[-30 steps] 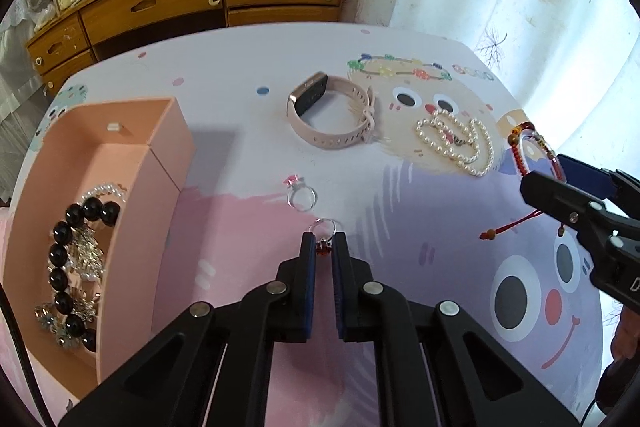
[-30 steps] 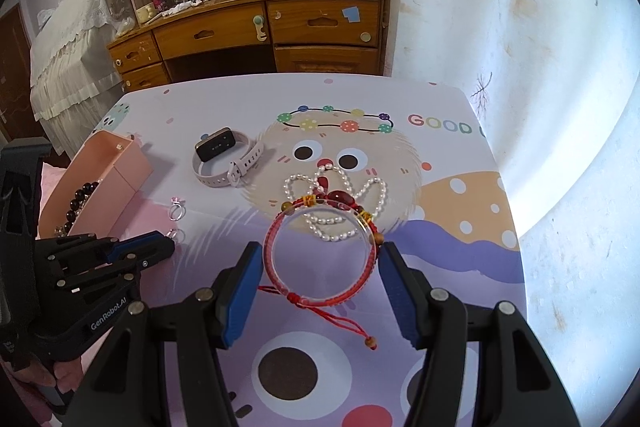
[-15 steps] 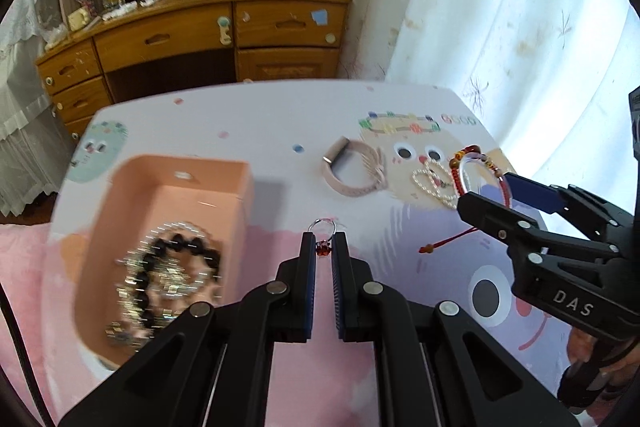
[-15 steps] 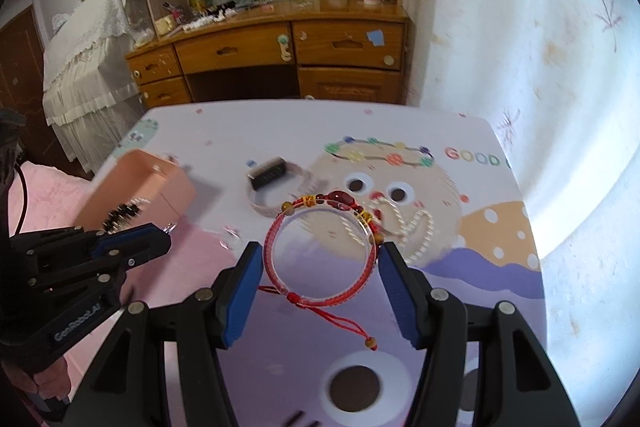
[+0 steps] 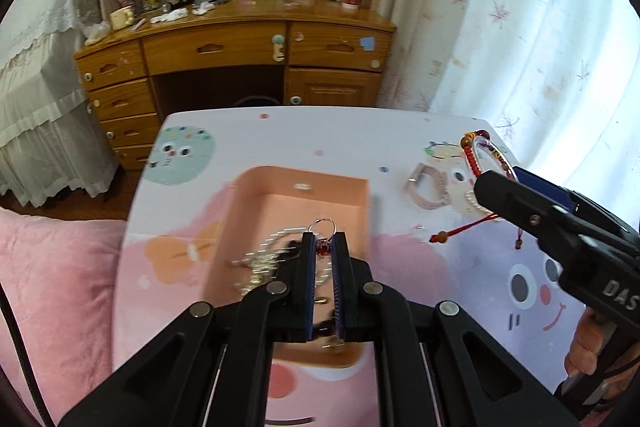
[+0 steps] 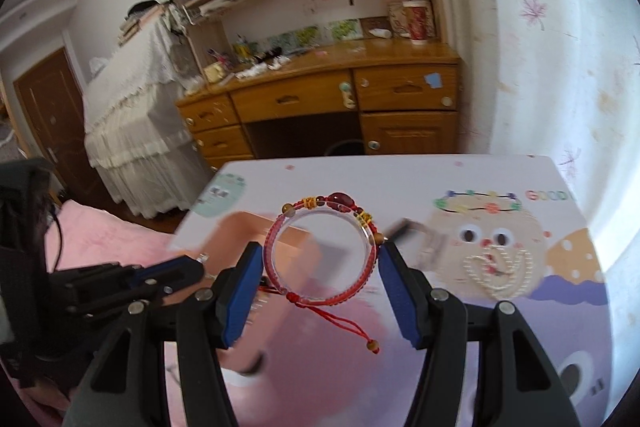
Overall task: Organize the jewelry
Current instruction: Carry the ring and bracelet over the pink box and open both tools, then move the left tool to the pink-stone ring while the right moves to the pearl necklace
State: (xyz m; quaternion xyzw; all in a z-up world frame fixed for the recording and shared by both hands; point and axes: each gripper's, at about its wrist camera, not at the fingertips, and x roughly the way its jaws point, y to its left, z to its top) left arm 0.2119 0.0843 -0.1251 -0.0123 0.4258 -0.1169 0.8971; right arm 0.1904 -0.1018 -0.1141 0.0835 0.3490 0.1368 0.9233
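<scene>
Pink and purple cartoon cloth covers the desk (image 5: 400, 131), and everything sits on it. The biggest thing is the open peach-pink cardboard box (image 5: 360, 195), which already has bead bracelets and shiny chains lying inside, though they look blurry. To its right on the cloth lie a pale pink watch with a soft strap (image 5: 430, 189) and a white pearl necklace (image 6: 500, 275) on the bear's face.

The right tongs (image 6: 320, 259) hold a round red woven bracelet with beads (image 6: 320, 251). Their blue pads press on its two sides, and its red cord hangs down. It is up in the air, just right of the box.

The left tongs (image 5: 323, 247) are shut tight on a small silver ring with a red stone (image 5: 322, 231). The ring is right over the open box.

I think the step now is carrying both pieces to the box. Next, the left tongs need to dip low and let go so the ring drops inside, not on the rim. Then the bracelet can follow.
</scene>
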